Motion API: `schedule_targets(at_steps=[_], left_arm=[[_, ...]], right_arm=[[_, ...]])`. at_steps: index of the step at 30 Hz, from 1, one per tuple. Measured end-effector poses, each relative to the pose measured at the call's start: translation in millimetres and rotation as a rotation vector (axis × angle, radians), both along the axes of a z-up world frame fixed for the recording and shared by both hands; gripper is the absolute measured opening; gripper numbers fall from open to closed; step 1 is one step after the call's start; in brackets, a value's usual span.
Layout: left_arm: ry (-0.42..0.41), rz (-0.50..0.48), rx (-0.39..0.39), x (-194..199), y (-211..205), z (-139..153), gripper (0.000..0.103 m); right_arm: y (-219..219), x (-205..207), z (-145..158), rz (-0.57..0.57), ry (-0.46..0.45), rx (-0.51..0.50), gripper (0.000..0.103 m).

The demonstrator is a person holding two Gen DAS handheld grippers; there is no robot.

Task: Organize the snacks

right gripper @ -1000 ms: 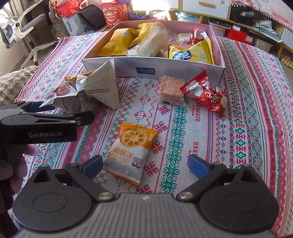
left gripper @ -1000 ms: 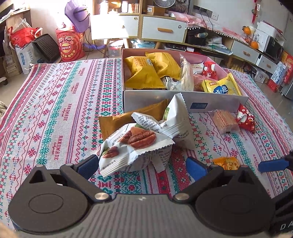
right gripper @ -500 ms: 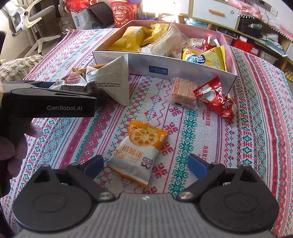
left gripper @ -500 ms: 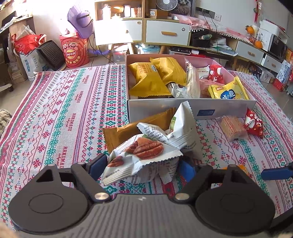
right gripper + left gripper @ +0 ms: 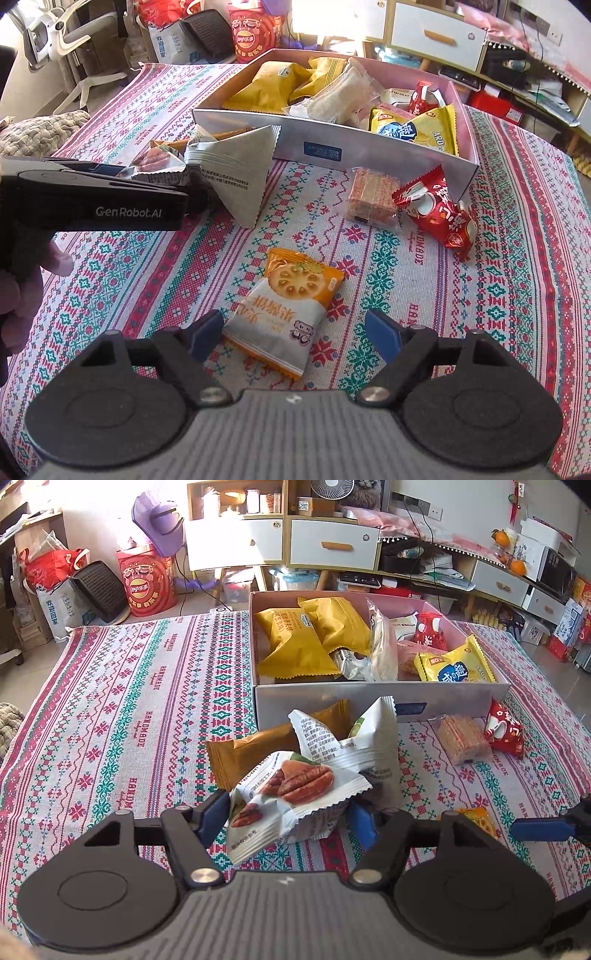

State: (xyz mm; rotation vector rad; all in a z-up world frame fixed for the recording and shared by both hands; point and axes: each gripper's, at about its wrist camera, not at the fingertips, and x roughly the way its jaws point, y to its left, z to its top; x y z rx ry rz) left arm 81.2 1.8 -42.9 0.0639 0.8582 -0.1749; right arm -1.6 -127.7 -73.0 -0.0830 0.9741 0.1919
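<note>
A crinkled white foil packet printed with pecans (image 5: 295, 801) is bracketed by the left gripper (image 5: 288, 818), whose blue pads have just been closing and now press against its puffed sides, so the packet is grasped; a second white packet (image 5: 354, 738), folded into a stiff triangle with serrated edges, is propped behind it, and a flat matte brown pouch (image 5: 255, 749) lies beneath both. The right gripper (image 5: 295, 334) is held released over a glossy orange-and-white cracker packet (image 5: 284, 310); its jaws have just been closing, yet a gap is seen on the right side and only the left pad (image 5: 205, 334) is near the packet's edge. Everything is laid on a woven cloth (image 5: 517, 258) patterned in red, teal and white bands. A shallow rectangular cardboard box (image 5: 369, 701) with pale smooth walls is filled with yellow pillow-shaped bags (image 5: 291, 642); just outside its front wall a clear-wrapped grainy bar (image 5: 373, 195) and a shiny red wrapper (image 5: 439, 210) are lying.
</note>
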Motion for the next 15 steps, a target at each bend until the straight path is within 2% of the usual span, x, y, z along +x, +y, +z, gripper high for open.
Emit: schedule_targets(at_steps=[6,11,15], left_arm=[[0.005,-0.009,0.006,-0.7,0.2,2.2,0.069],[0.010,-0.018,0.011,-1.8,-0.7,3.8,0.067],[0.020,-0.020,0.005,-1.9,-0.3,4.7,0.067]], right_arm=[[-1.2,2.0,1.4,0.001,-0.005,-0.001,0.070],[-1.2,2.6,3.4,0.005,-0.012,-0.003,0.054],[-1.0,2.7,4.8,0.010,-0.012,0.003,0.046]])
